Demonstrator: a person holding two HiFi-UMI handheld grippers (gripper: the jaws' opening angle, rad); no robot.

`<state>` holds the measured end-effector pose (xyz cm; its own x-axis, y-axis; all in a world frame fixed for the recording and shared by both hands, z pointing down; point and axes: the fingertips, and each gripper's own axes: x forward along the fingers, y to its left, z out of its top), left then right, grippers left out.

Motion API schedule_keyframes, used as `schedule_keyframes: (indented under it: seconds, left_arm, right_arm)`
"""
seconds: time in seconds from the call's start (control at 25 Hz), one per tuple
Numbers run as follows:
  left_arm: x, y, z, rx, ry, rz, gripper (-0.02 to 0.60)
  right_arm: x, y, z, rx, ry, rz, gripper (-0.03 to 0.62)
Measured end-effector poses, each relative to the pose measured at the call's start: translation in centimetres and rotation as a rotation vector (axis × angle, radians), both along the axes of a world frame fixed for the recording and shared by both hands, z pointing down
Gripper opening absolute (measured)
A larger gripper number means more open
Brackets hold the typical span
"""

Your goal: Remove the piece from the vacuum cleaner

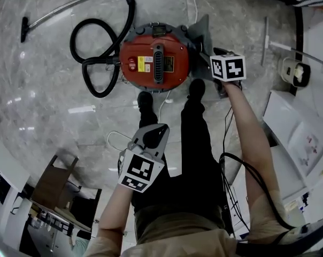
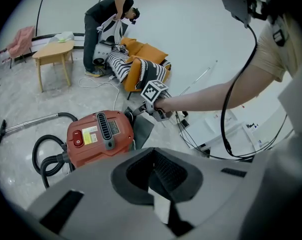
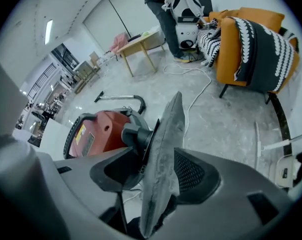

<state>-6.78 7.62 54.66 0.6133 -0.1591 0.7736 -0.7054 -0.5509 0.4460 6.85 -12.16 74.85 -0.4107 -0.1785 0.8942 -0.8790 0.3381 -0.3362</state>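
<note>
Red drum vacuum cleaner point(image 1: 154, 63) on marble floor point(image 1: 54, 90) | flat grey piece point(image 3: 171, 129) at its far-right side, seemingly still attached | right gripper point(image 3: 156, 173) jaws wide apart astride it, unclamped | left gripper point(image 2: 156, 171) jaws together, empty | grip and pull-off remain

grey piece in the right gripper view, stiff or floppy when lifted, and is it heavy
Probably fairly stiff: the grey piece stands edge-on between the jaws, nearly straight, not sagging. It looks thin, so it is likely light. The black collar on one face may weight it toward that side.
</note>
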Motion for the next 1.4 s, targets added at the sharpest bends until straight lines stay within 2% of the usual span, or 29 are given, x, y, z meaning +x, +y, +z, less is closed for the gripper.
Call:
schedule_keyframes:
  seconds: [0.12,0.24,0.36,0.44,0.84,1.12,1.28,1.4]
  left_arm:
    - [0.0,-0.2,0.3,-0.013,0.004,-0.005,-0.006]
    - [-0.1,-0.7,0.5,-0.024,0.008,-0.010,-0.006]
    - [0.0,-1.0,0.9,-0.031,0.008,-0.013,-0.006]
    - [0.1,-1.1,1.1,-0.037,0.011,-0.010,-0.006]
    - [1.9,-1.4,1.4,-0.077,0.049,0.006,-0.006]
    - [2.0,-1.8,1.5,-0.084,0.050,-0.001,-0.006]
    - [2.0,-1.6,1.6,-0.087,0.046,0.005,-0.006]
    - [1.8,-1.7,1.6,-0.085,0.046,0.005,-0.006]
  right_arm:
    - [0.4,0.4,1.5,-0.028,0.040,-0.006,0.233]
    - [0.6,0.4,2.2,-0.044,0.028,0.015,0.233]
    - [1.0,0.6,2.9,-0.060,0.041,-0.008,0.228]
    - [1.6,0.9,3.5,-0.073,0.057,-0.016,0.156]
    - [1.9,1.1,3.7,-0.084,0.021,0.001,0.143]
    - [1.9,0.9,3.7,-0.014,0.063,-0.088,0.143]
    - [2.1,1.6,3.9,0.057,0.144,-0.120,0.138]
    - [2.2,2.6,3.9,0.149,0.256,-0.249,0.072]
